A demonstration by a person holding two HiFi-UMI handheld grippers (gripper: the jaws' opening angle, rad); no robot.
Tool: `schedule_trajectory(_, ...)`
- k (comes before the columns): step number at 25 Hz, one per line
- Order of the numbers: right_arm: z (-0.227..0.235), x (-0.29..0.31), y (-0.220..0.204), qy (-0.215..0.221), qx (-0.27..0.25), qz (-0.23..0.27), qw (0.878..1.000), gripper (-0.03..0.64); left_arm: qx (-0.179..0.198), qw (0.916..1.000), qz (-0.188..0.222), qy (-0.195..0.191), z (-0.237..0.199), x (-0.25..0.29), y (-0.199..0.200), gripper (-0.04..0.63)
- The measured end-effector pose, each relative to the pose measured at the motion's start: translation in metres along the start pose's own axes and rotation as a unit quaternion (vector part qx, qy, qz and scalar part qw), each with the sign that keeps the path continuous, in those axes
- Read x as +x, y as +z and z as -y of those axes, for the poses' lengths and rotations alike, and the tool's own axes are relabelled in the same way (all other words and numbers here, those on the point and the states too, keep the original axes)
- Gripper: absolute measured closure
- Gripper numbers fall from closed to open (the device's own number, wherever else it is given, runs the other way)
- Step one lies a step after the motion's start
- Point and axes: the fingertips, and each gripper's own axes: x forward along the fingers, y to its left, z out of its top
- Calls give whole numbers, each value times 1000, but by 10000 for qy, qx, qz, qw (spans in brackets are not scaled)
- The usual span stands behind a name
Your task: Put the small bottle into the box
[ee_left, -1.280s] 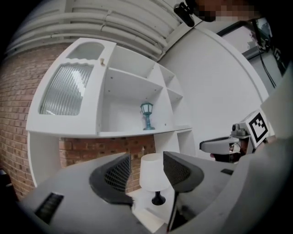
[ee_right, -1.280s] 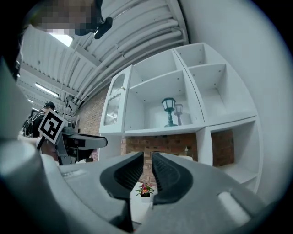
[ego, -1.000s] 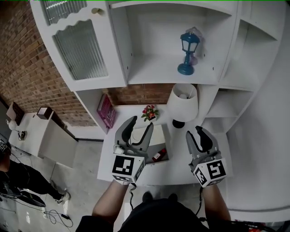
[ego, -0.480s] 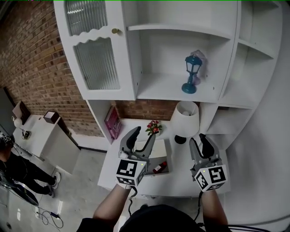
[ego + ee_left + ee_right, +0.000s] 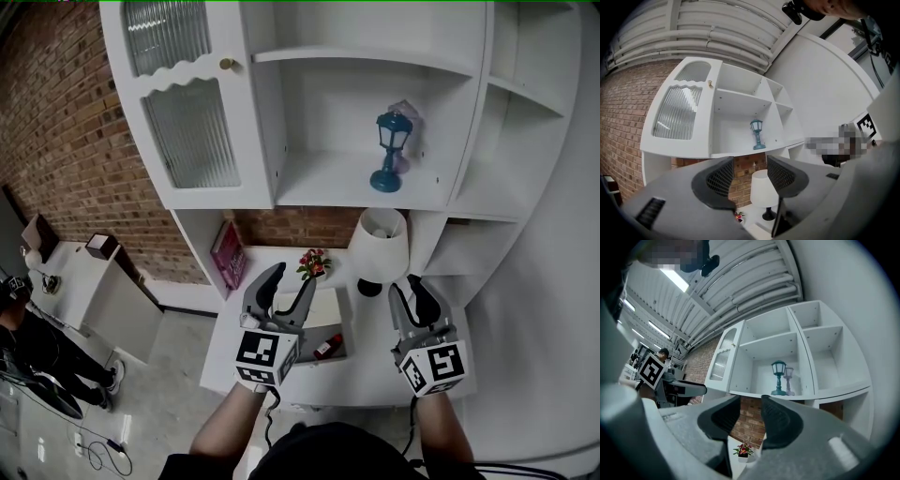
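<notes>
A small red bottle lies inside the open white box on the white desk. My left gripper hovers over the box's left side. It is open, and in the left gripper view nothing sits between its jaws. My right gripper hangs over the desk to the right of the box. Its jaws are closing, still apart, with nothing between them in the right gripper view. Neither gripper touches the bottle.
A white lamp, a small flower pot and a pink book stand at the back of the desk. A blue lantern stands on the shelf above. A person and a low white cabinet are at the left.
The head view has tilted up and shows more of the shelving. Both grippers keep much the same place above the desk. The bottle lies unmoved in the box.
</notes>
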Motion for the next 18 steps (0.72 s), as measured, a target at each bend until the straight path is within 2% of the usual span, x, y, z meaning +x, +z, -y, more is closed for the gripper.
schedule_trajectory(3,0,3,-1,16,10,8,10000,483,-95,9999,-110,-75,3,3,-2,377)
schedule_trajectory(9,0,8,-6,9,78,-53,10000,485,54,10000,-23,-78,-2,9,-3,377)
schedule_trajectory(18,1,16,-13,-1,193,-132,9997,485,14,9999,-114,-79,-10,15,-9,377)
